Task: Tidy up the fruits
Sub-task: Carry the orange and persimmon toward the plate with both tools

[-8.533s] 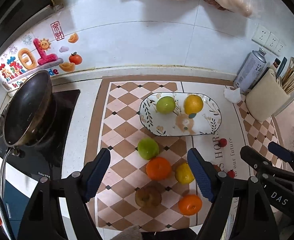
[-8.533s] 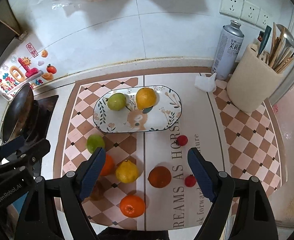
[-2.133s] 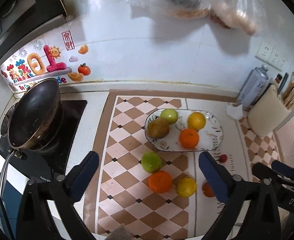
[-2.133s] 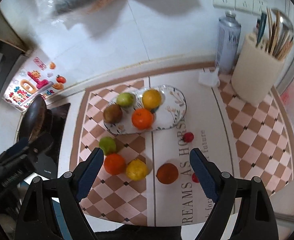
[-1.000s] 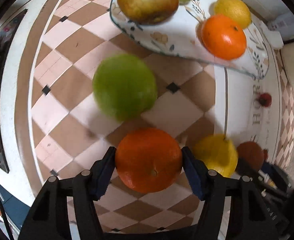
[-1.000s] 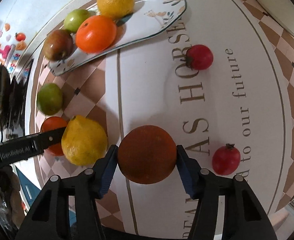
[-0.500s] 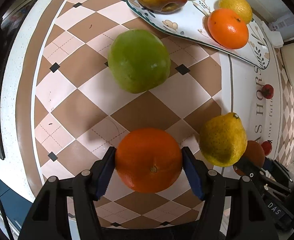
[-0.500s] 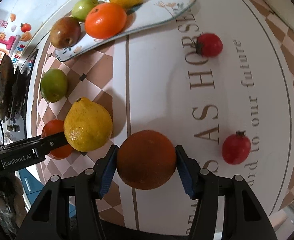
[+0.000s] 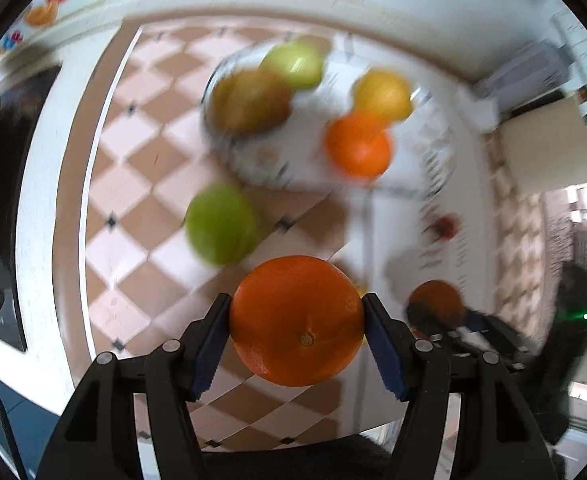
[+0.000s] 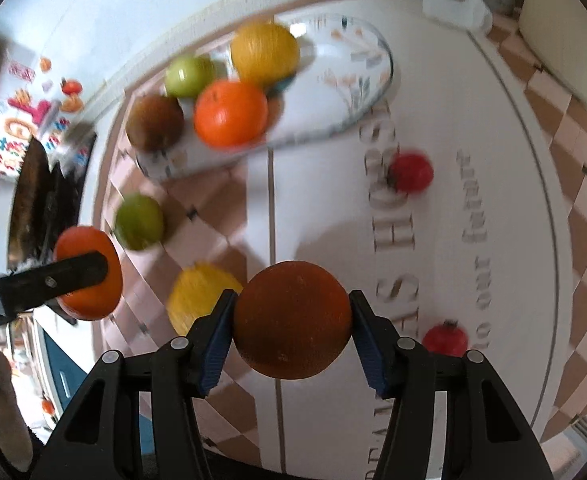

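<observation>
Both grippers are gripping fruit: the left gripper is clamping an orange, the right gripper a darker brown-orange fruit, each squeezed across its middle between blue pads and hanging above the mat, likely bound for the plate. That plate is already holding four: a green apple, a yellow citrus, a second orange and a brown fruit, crowded to one end, leaving the other end bare. On the mat are lying one green apple, one lemon, blurred here, and two small red fruits.
</observation>
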### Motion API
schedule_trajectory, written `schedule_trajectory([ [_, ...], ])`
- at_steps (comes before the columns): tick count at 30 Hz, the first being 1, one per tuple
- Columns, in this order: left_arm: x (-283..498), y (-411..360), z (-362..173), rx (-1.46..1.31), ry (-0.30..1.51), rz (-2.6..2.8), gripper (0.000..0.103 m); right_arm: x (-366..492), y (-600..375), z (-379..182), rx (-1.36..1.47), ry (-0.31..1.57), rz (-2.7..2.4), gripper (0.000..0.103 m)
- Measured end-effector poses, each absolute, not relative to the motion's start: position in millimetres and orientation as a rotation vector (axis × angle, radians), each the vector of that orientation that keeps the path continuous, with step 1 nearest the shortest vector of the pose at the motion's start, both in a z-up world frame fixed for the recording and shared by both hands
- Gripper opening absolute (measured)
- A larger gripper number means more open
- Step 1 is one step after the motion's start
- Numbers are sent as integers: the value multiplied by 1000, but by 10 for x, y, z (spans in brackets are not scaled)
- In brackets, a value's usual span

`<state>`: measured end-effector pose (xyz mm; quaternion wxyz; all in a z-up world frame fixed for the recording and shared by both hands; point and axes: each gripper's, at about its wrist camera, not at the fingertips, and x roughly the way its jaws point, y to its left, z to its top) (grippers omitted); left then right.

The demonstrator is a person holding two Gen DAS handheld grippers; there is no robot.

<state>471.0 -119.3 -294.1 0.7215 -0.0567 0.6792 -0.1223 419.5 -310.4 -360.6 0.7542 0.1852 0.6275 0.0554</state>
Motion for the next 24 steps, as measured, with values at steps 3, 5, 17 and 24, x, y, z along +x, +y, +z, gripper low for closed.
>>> schedule_trajectory([
  [3, 4904, -1307, -2753, -141, 1467, -311, 63, 4385, -3216, -3455, 422, 1323, 119, 58],
  [5, 5129, -1403, -2663, -160, 1463, -331, 63, 4537, -3326, -3380, 434, 1299, 113, 58],
  [17, 5722, -1903, -3181, -298, 1563, -331, 63, 5789, -4002, -3452, 582, 1335, 211, 58],
  [24, 5810, -2157, -3423, -293, 1619, -316, 63, 6185, -3975, -3675, 525, 1432, 243, 58],
])
